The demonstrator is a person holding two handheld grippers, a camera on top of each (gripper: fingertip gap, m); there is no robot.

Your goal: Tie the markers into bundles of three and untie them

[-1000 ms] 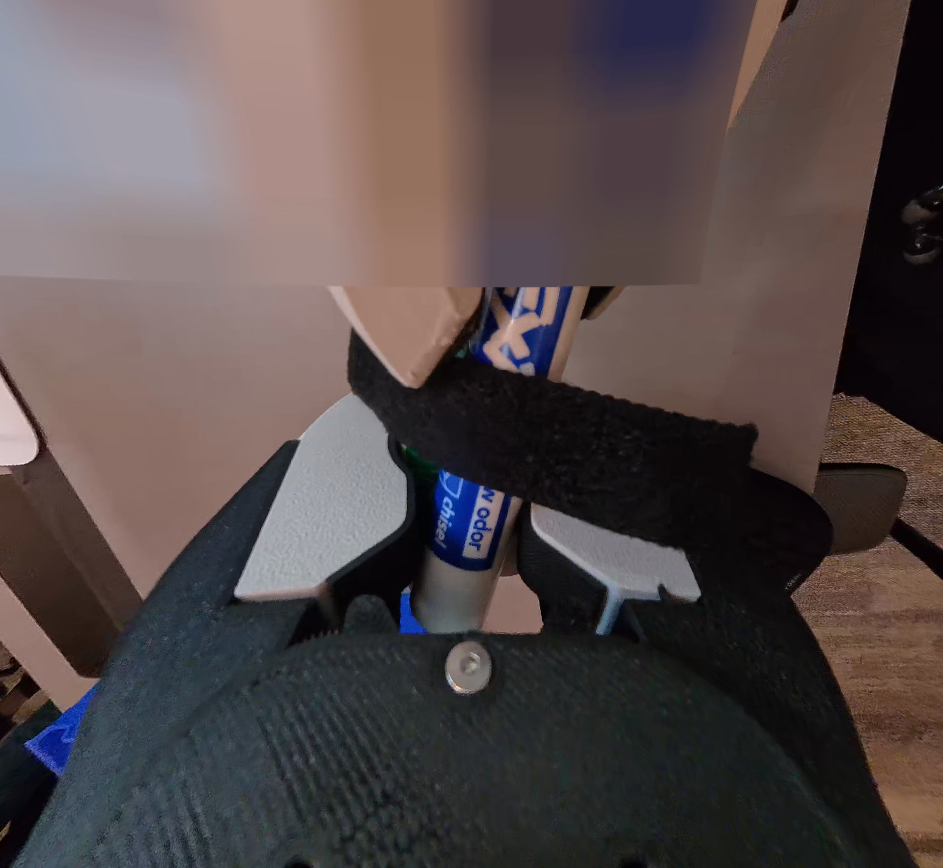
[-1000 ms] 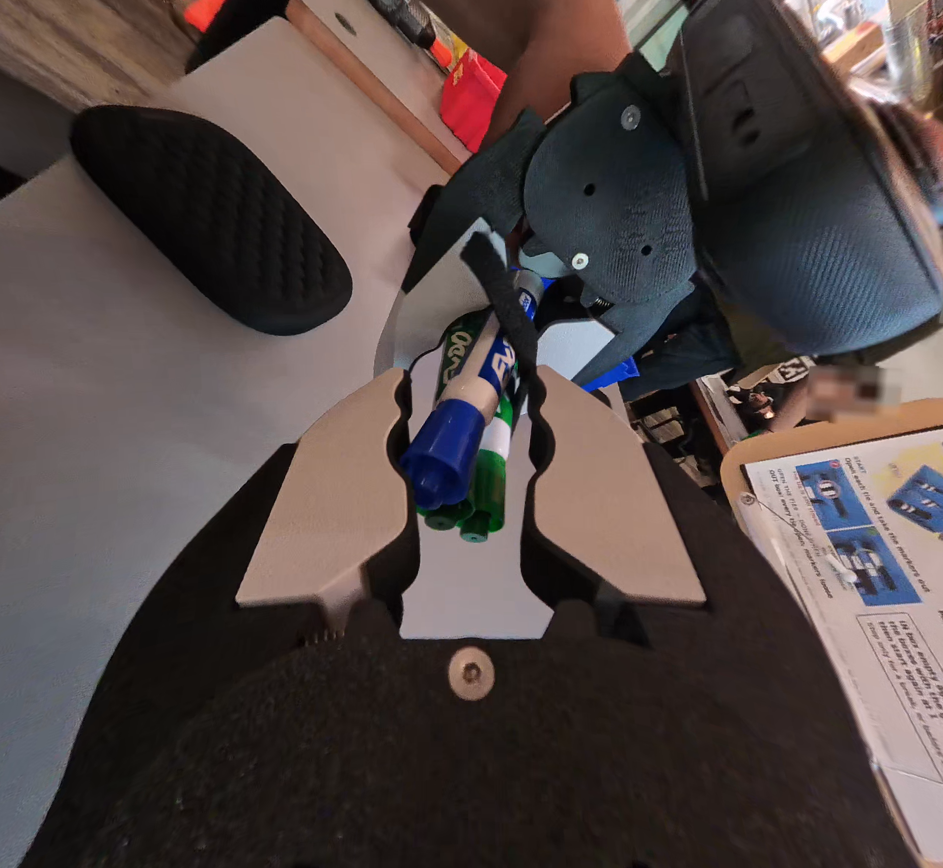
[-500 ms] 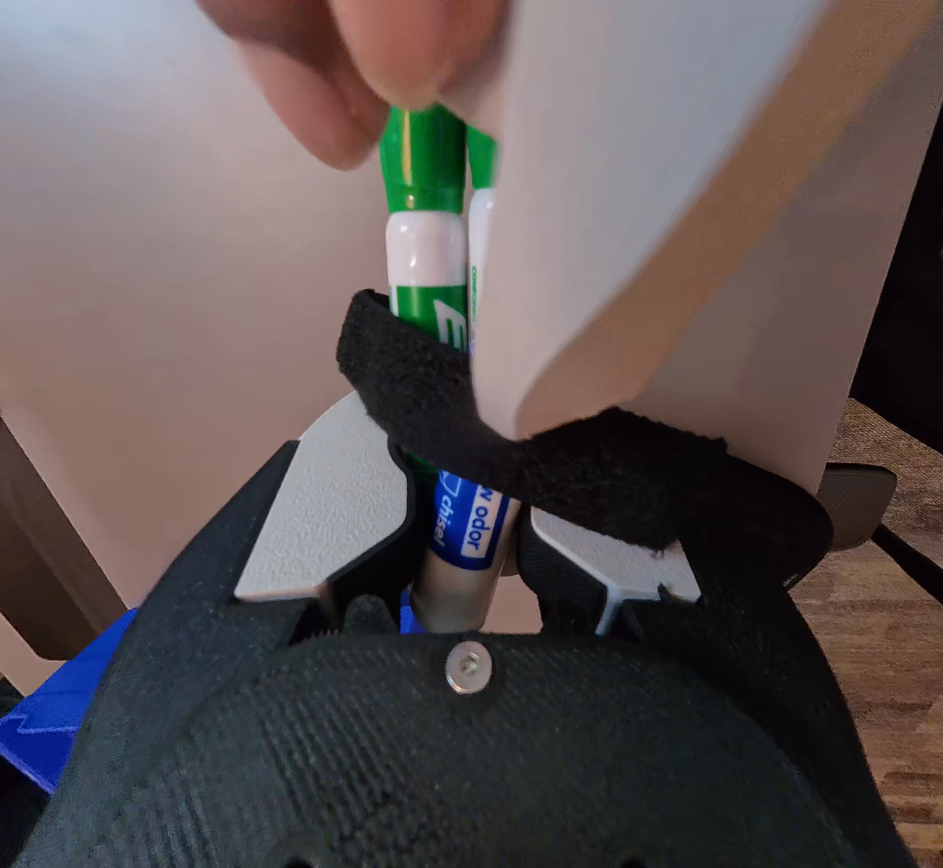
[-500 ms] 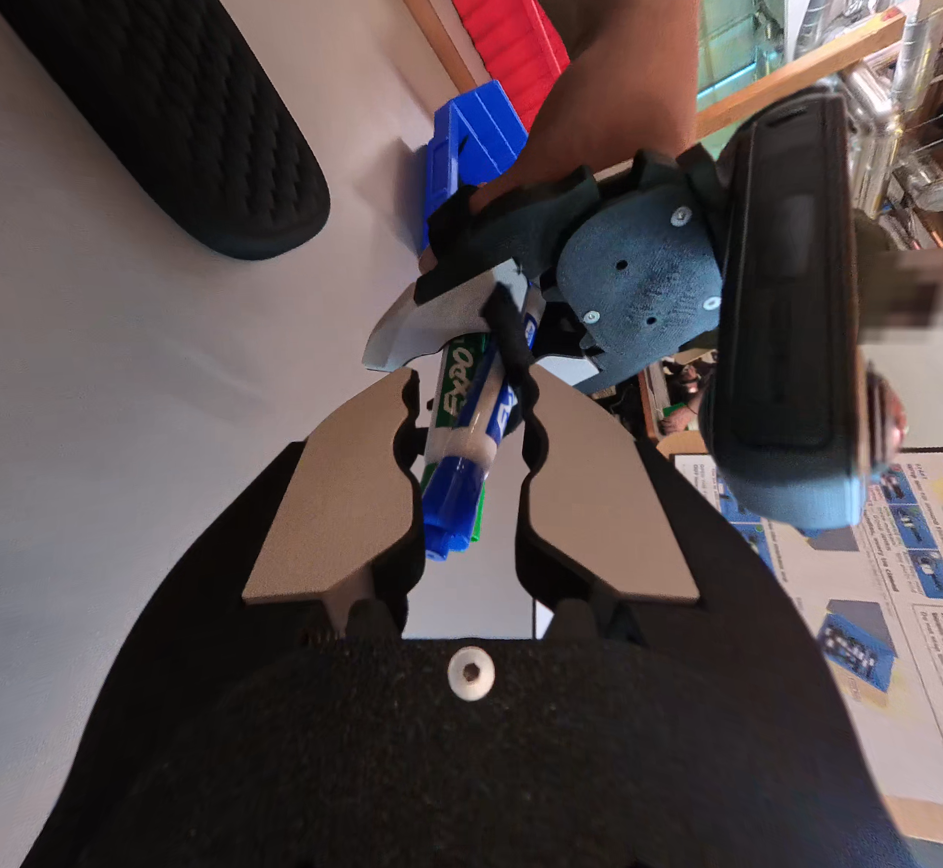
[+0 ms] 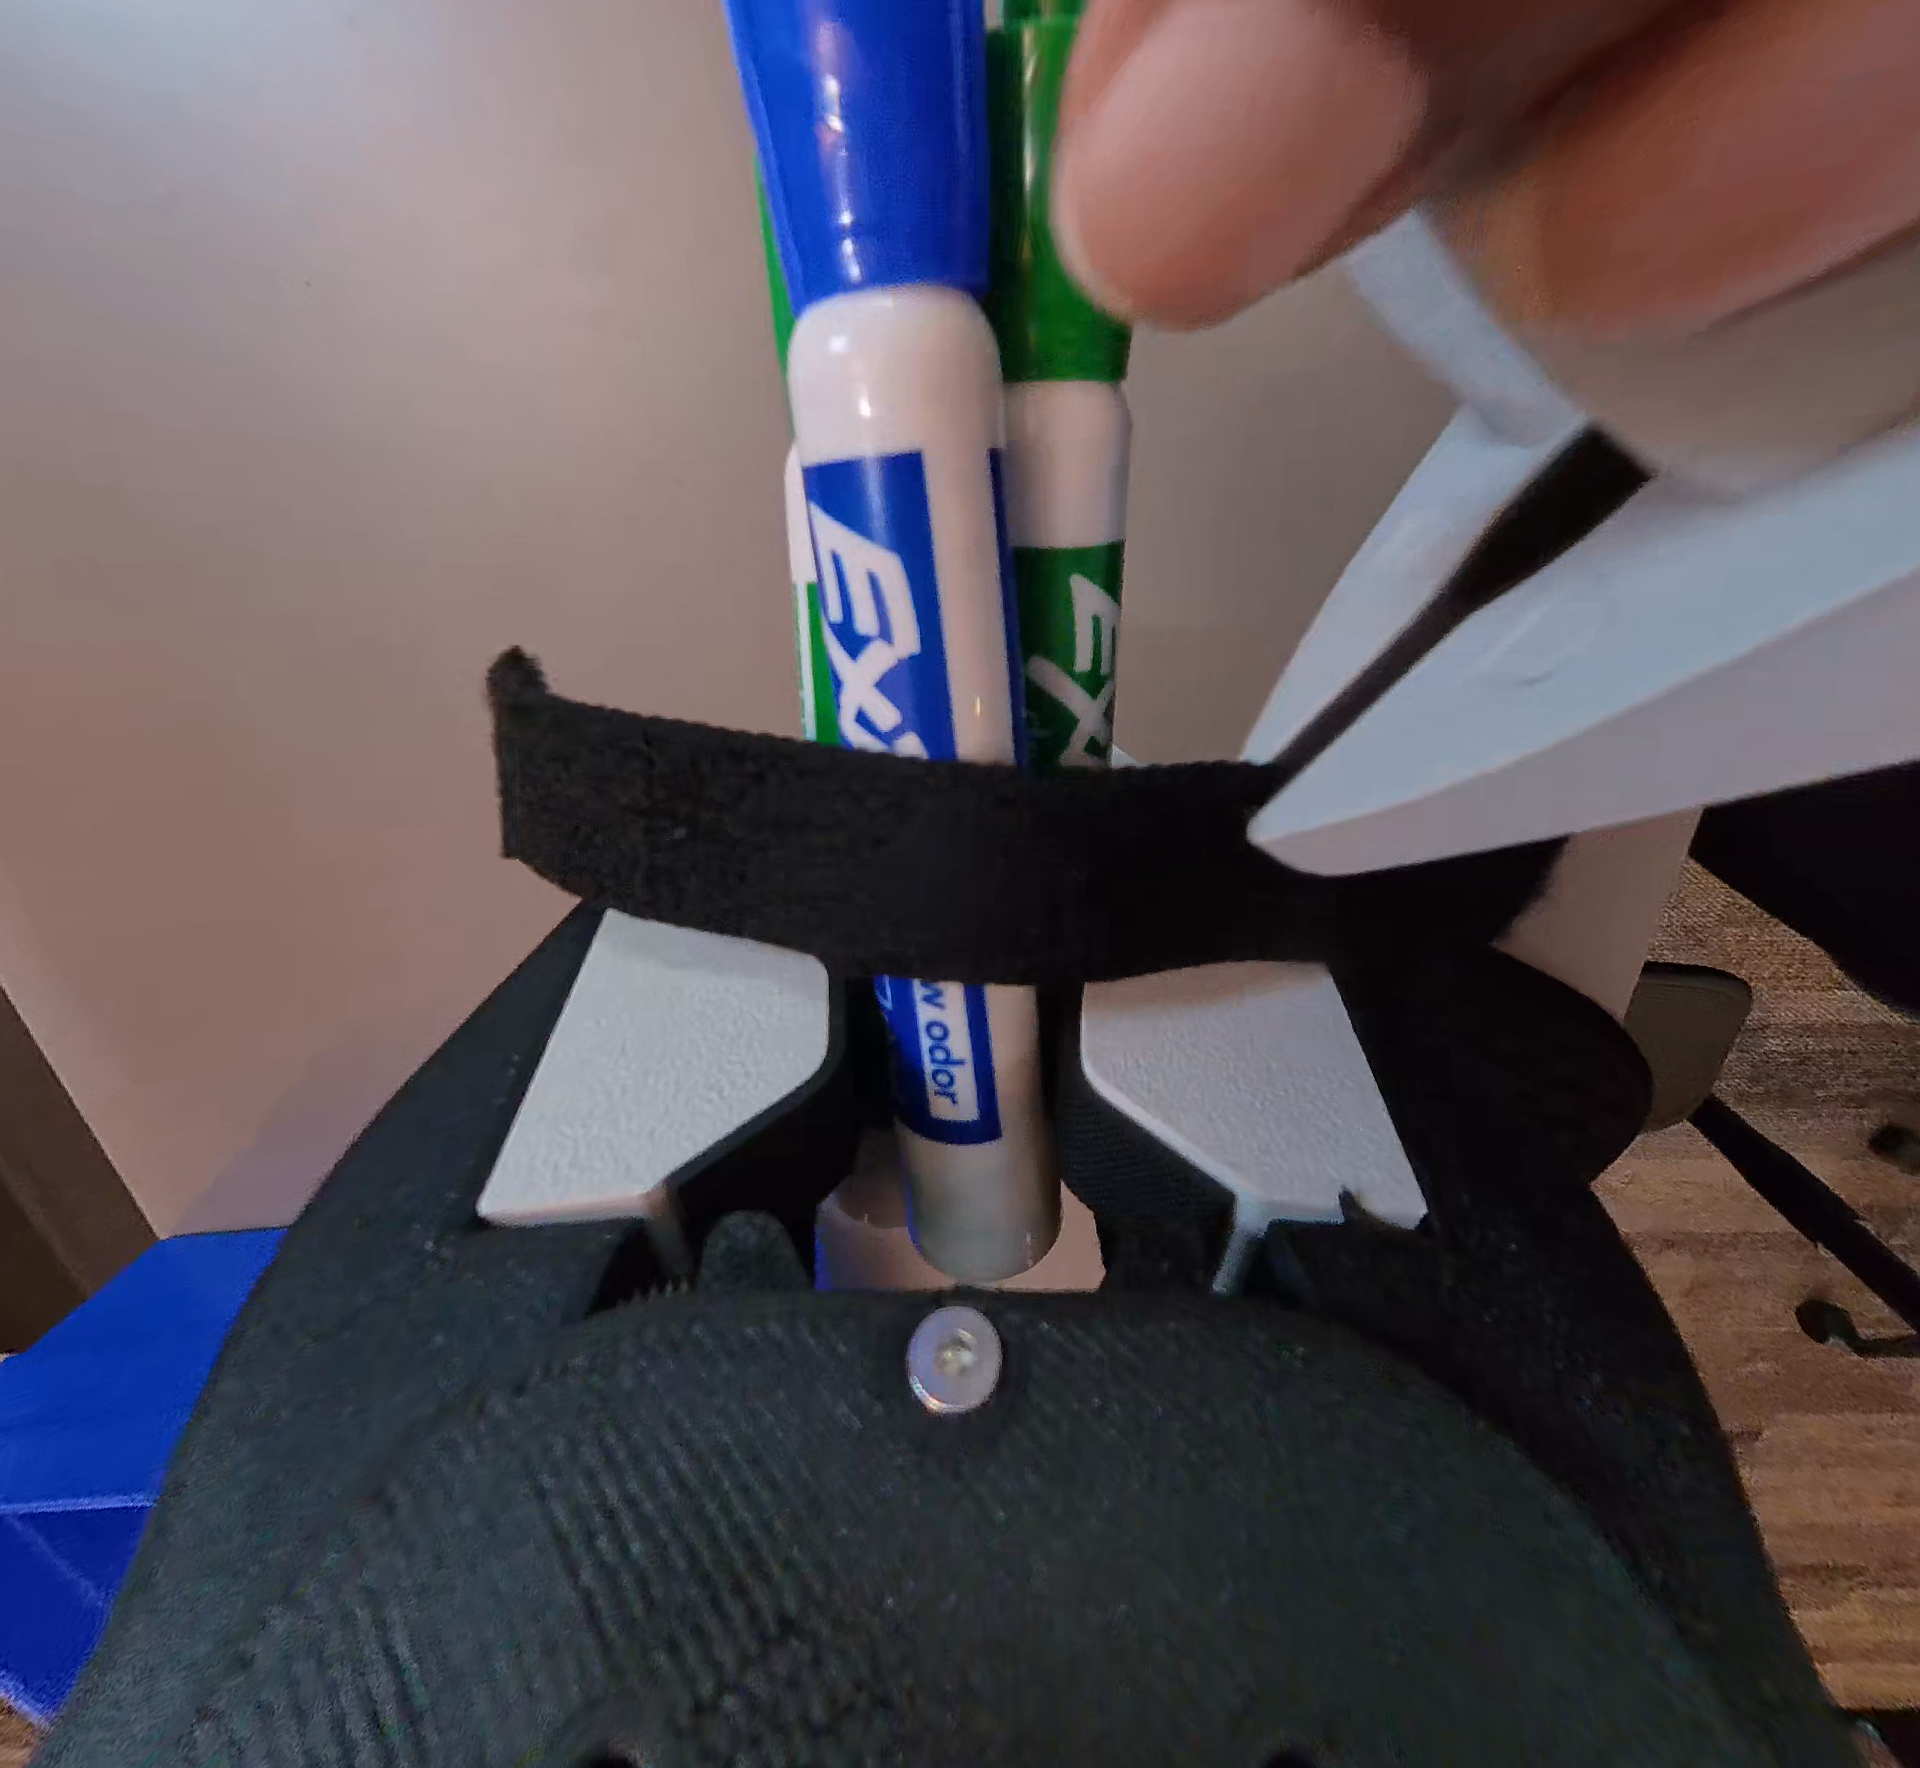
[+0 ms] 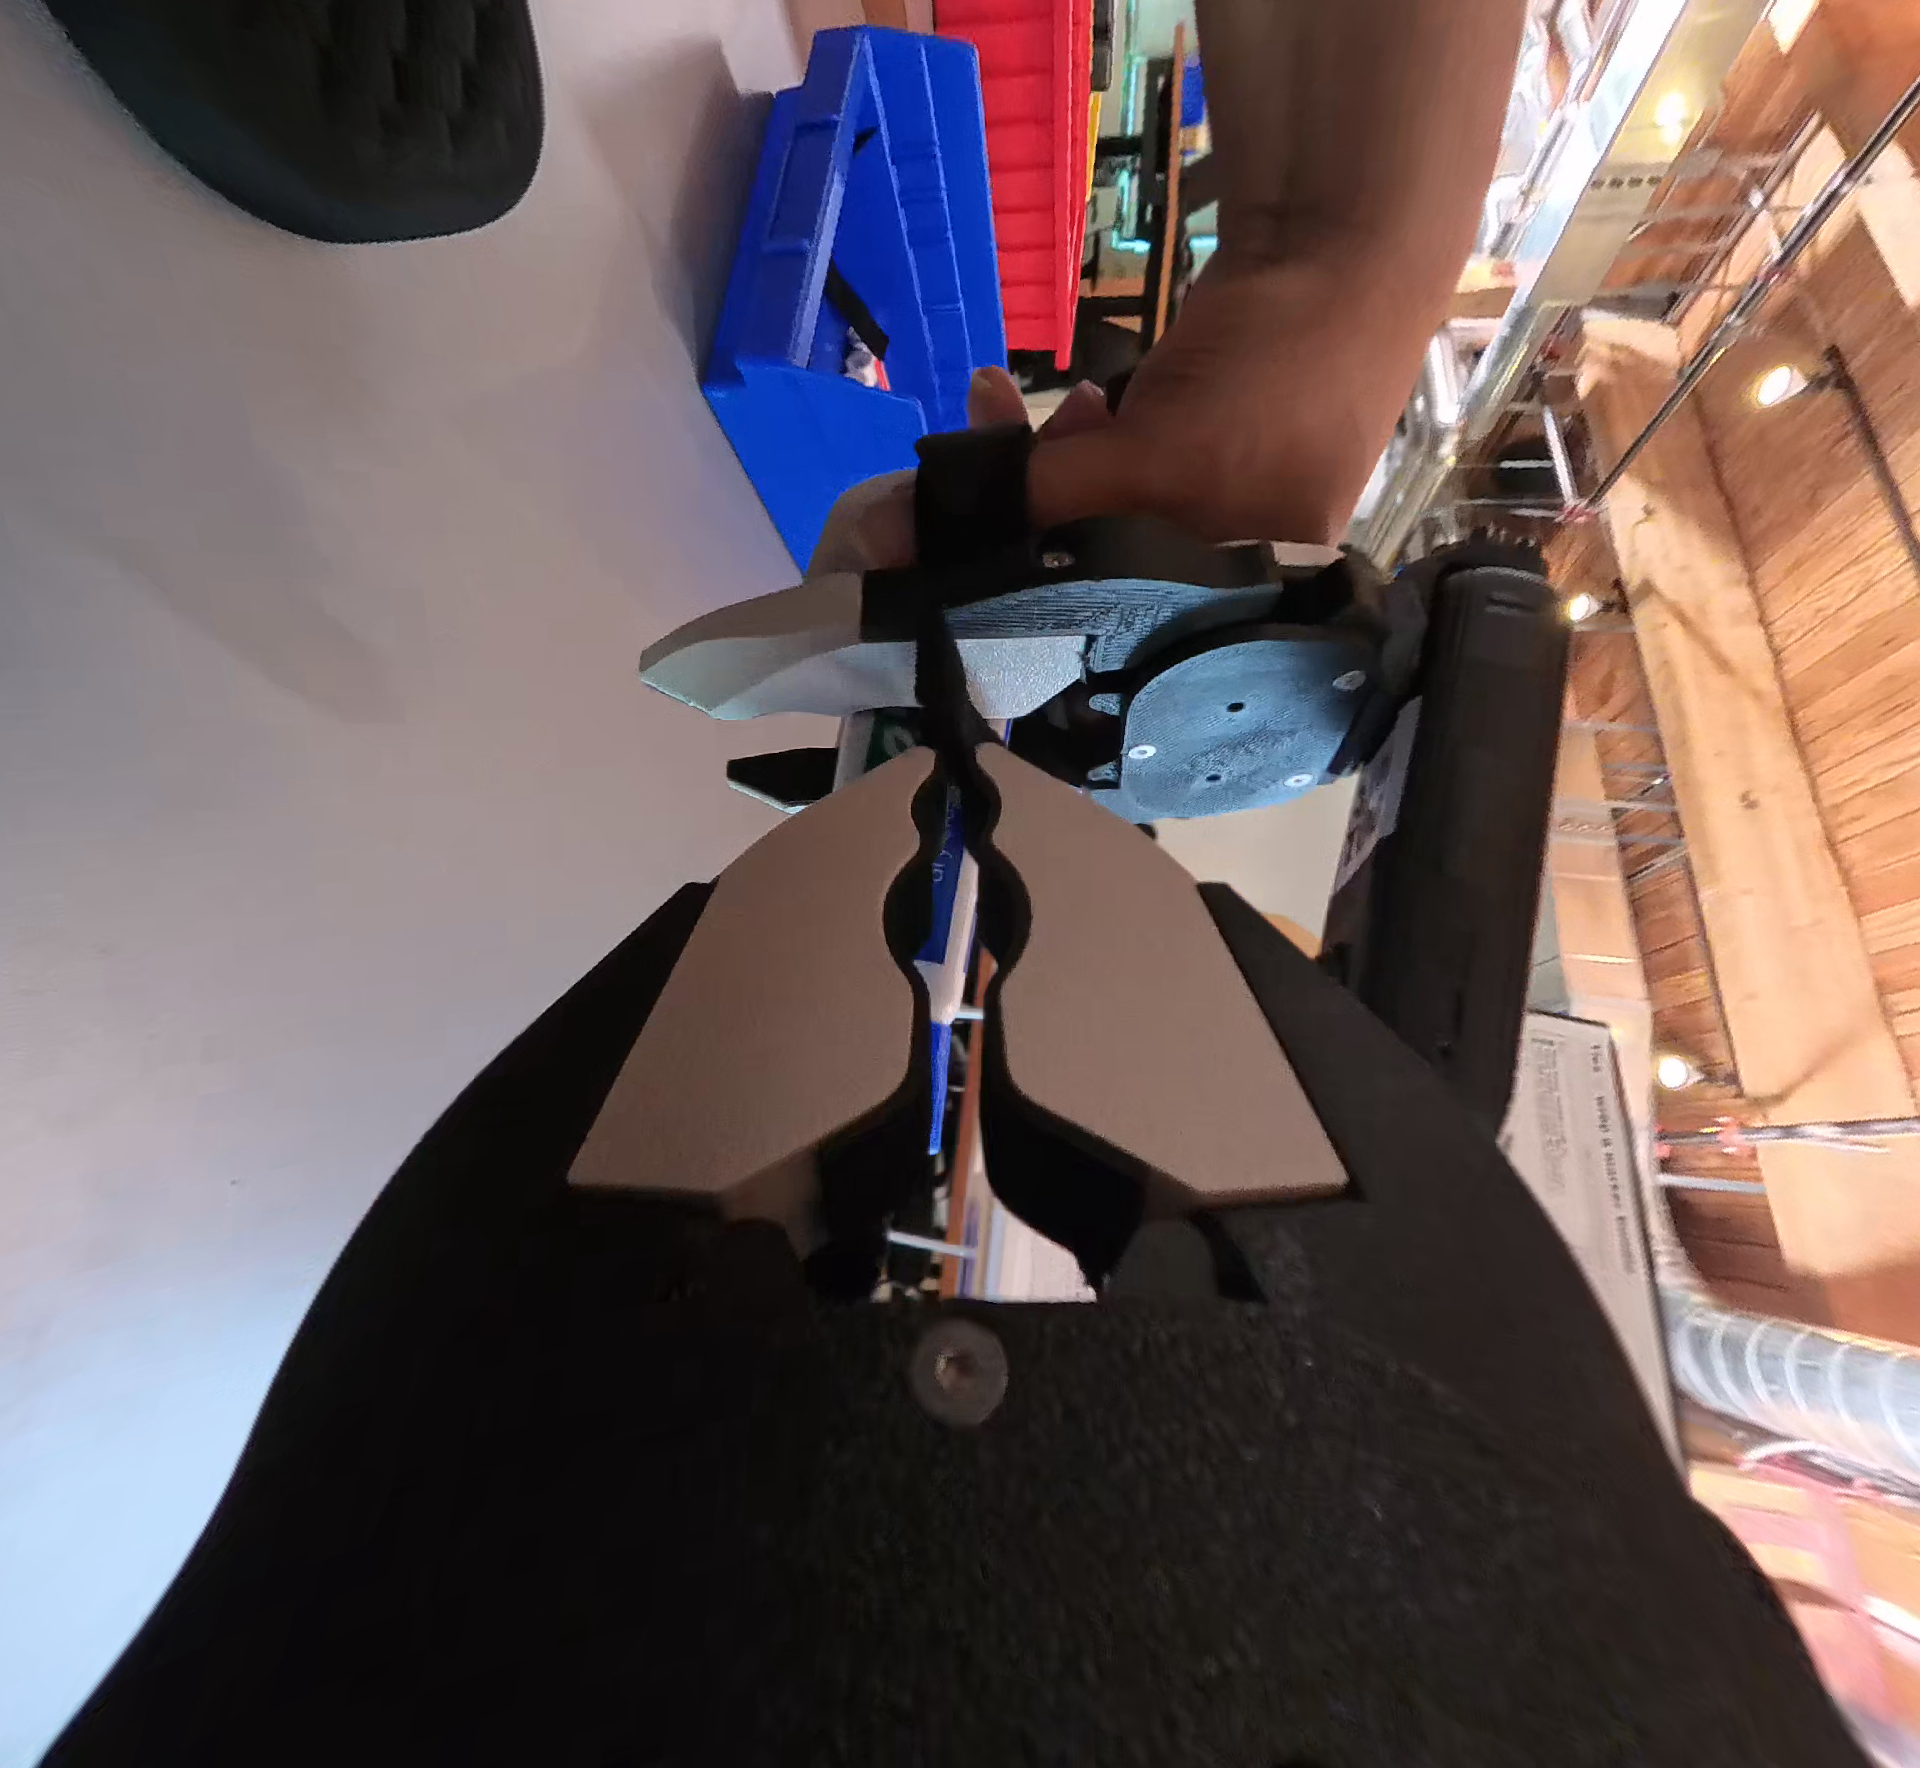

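Note:
My left gripper (image 5: pixel 956 975) is shut on a bundle of three markers: a blue-capped one (image 5: pixel 894 471) in front and two green ones (image 5: pixel 1070 492) behind, pointing away from me. A black hook-and-loop strap (image 5: pixel 831 814) runs across the bundle just above my fingers. My right gripper (image 6: pixel 958 762) is shut on that strap (image 6: pixel 951 679); its grey tips (image 5: pixel 1288 814) pinch the strap to the right of the markers. The left gripper (image 6: pixel 748 679) also shows side-on in the right wrist view, with the blue marker (image 6: pixel 951 908) behind my right fingers.
A hand (image 5: pixel 1299 108) holding the right gripper fills the upper right of the left wrist view. On the white table (image 6: pixel 260 679) are a blue bin (image 6: pixel 831 264), a red bin (image 6: pixel 1008 56), a black pad (image 6: pixel 291 25) and a printed sheet (image 6: pixel 1569 1188).
My right gripper was open around the markers' cap ends; it has swung round and shut on the strap. The left gripper has kept its hold on the bundle.

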